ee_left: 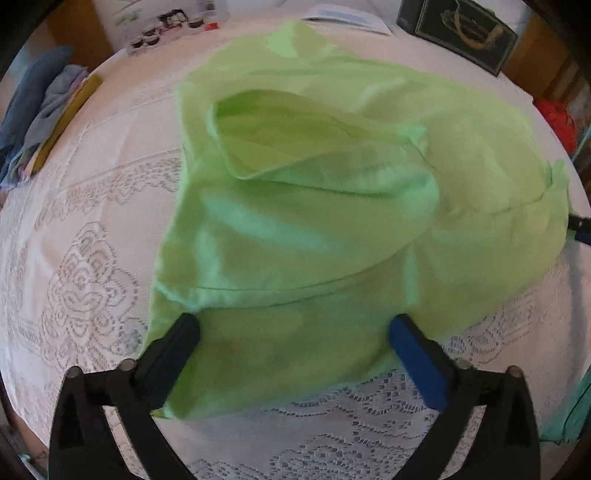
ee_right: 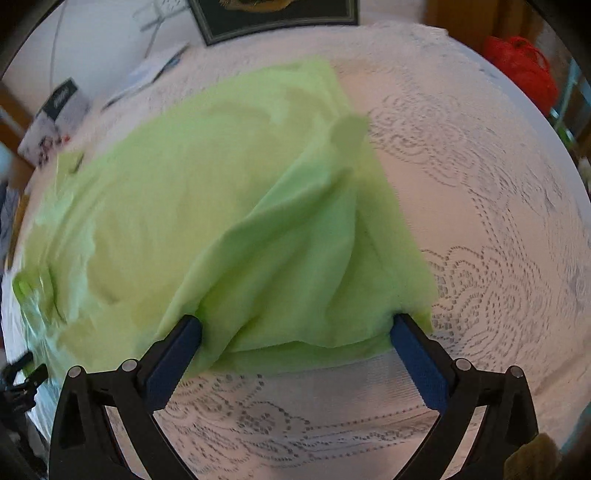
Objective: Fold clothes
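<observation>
I have both claws over the light green garment [ee_left: 314, 206], which lies crumpled on the white lace tablecloth [ee_left: 81, 229] in the middle of the table. The left gripper [ee_left: 294, 334] stands with its jaws spread wide; the near edge of the cloth is between them, but the pads do not press on it. The right gripper [ee_right: 296, 332] is the same: jaws wide apart, the right corner of the garment under them, nothing pinched. So at this moment I hold nothing.

The garment is not flat. In the left wrist view a loose pocket of fabric is standing up in the centre, and in the right wrist view a thick ridge runs from the near edge toward the far side. I think this is the main danger. If I close on the near hem now, I may catch two or three layers together, and the fold will come out crooked with the bump locked inside.

A second risk is the tablecloth itself. It is thin lace and lies directly under the hem, so a claw that goes too low can pinch it together with the garment and pull it, and the dark box [ee_left: 465, 33] and the papers [ee_left: 347, 16] at the far end would move with it.

Both pictures are a little blurred, so I cannot judge exactly where the hem ends
</observation>
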Action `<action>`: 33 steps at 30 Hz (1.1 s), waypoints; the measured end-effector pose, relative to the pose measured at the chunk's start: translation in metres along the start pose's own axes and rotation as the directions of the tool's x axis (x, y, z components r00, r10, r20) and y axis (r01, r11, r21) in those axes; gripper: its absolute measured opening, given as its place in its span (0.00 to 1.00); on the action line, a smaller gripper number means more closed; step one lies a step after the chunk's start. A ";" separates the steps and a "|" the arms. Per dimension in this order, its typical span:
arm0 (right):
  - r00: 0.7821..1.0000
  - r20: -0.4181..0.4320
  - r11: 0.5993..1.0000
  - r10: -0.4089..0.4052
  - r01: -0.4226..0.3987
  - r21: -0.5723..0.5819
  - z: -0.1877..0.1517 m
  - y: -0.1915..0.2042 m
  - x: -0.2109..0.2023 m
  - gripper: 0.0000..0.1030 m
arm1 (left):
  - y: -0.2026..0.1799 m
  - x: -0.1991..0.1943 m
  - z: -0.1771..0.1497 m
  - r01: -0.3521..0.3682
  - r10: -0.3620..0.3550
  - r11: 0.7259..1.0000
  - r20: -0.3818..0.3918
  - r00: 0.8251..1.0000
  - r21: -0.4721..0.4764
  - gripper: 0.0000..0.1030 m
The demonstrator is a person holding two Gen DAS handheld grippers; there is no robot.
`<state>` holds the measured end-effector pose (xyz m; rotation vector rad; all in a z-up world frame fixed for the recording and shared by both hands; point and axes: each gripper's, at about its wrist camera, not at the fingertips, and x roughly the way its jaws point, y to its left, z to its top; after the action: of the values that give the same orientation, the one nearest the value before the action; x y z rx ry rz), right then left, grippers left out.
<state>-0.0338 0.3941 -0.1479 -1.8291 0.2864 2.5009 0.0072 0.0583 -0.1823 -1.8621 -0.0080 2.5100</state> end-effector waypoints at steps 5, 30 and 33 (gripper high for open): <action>0.998 0.047 0.996 0.032 -0.036 0.084 -0.007 -0.035 -0.029 0.56 | 0.017 -0.011 0.002 -0.002 0.003 0.998 0.016 1.000 -0.066 0.87; 1.000 0.028 0.997 -0.010 0.008 0.071 -0.028 -0.058 -0.063 0.09 | 0.102 -0.002 0.000 -0.059 0.051 0.988 -0.055 0.997 -0.144 0.02; 0.983 -0.116 0.987 -0.144 0.151 0.052 -0.042 -0.067 -0.032 0.16 | 0.118 0.002 0.000 -0.044 0.033 0.988 -0.073 0.997 -0.146 0.02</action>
<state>0.0246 0.4552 -0.1389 -1.8952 0.2184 2.2725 0.0056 -0.0598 -0.1857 -2.0224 -0.1632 2.5320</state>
